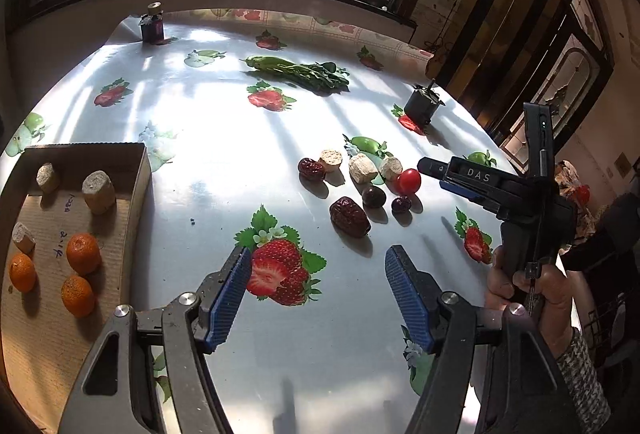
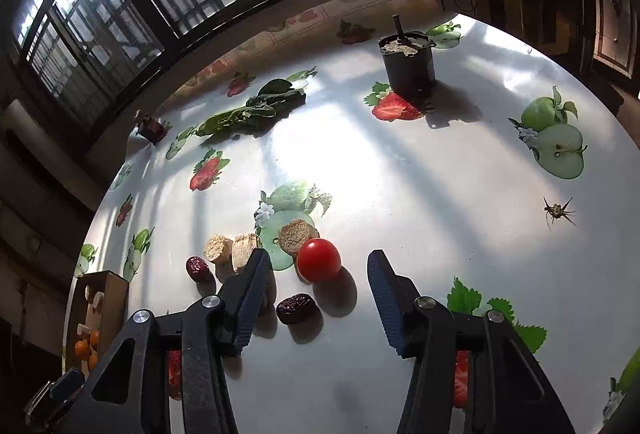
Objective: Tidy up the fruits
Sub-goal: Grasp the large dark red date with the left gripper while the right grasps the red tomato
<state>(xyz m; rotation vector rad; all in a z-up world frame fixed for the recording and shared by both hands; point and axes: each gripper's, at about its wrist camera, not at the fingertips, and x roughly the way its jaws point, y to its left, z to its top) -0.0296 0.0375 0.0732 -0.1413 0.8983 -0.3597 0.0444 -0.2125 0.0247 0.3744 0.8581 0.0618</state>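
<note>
Left gripper (image 1: 318, 292) hangs over the table (image 1: 224, 162) with jaws spread wide, nothing between them, just a printed strawberry below. Right gripper (image 2: 316, 294) is also spread and empty, low over the loose pile, the cherry tomato (image 2: 319, 260) sitting between its fingertips but not touched. A red date (image 2: 297, 309) lies just near of the tomato, inside the gap; the left finger (image 2: 250, 298) of this gripper covers part of a beige chunk (image 2: 245, 244). More beige chunks (image 1: 363, 168) and a second date (image 1: 311, 169) sit left and far of the tomato, a big date (image 1: 349, 216) and two dark round fruits (image 1: 374, 196) nearer the left gripper. Cardboard box (image 1: 140, 170) at the left table edge holds three oranges (image 1: 83, 253) and three beige chunks (image 1: 98, 192); its right wall stands between the pile and the box floor. Leafy greens (image 1: 304, 72) lie far across the middle, a small purple bottle (image 1: 152, 26) far left, a black pot (image 2: 409, 64) far right. A dried stem bit (image 2: 557, 211) lies alone on the right. Wide bare stretch of tablecloth between box and pile, and right of the tomato; table rim curves close on the right.
</note>
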